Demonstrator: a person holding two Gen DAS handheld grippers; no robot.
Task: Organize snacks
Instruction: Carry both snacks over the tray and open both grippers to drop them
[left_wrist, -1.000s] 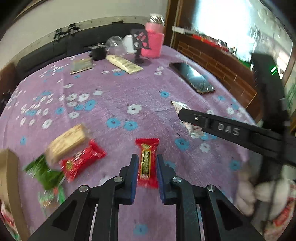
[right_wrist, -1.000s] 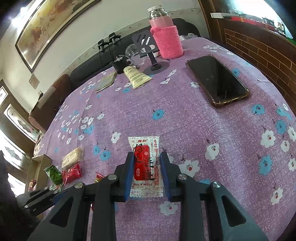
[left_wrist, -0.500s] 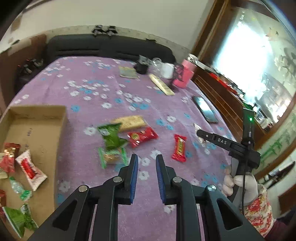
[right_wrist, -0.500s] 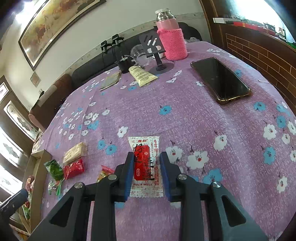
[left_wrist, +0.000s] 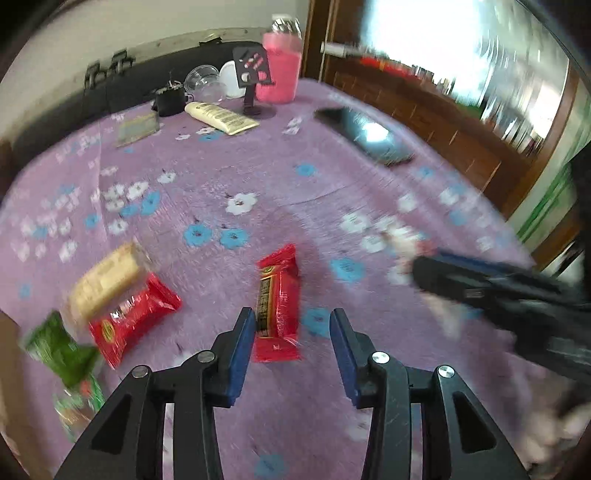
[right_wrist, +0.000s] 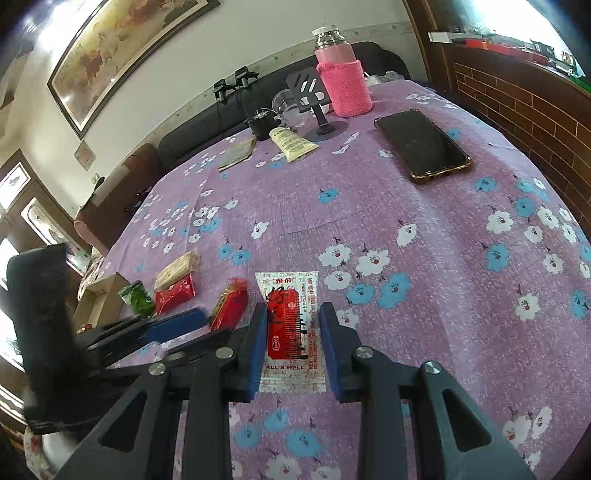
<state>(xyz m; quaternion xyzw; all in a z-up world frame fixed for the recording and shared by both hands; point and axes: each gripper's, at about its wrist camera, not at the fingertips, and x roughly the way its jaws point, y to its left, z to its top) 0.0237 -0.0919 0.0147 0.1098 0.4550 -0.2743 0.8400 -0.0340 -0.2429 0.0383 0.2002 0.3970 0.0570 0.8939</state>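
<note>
The left gripper (left_wrist: 292, 347) has its blue-padded fingers (left_wrist: 242, 345) spread wide around the near end of a red foil snack bar (left_wrist: 279, 301) lying flat on the purple flowered counter (left_wrist: 258, 177), not clamped on it. The right gripper (right_wrist: 293, 347) has its fingers parted, straddling a white sachet with a red panel (right_wrist: 291, 328) without visibly pinching it. A red wrapped snack (left_wrist: 131, 319), a beige cracker pack (left_wrist: 107, 278) and a green packet (left_wrist: 61, 349) lie together to the left.

This looks like a home living room: a long black sofa (right_wrist: 207, 122), a big framed painting (right_wrist: 122, 48) on the wall, and a purple flowered cloth (right_wrist: 406, 206) on the bench.
</note>
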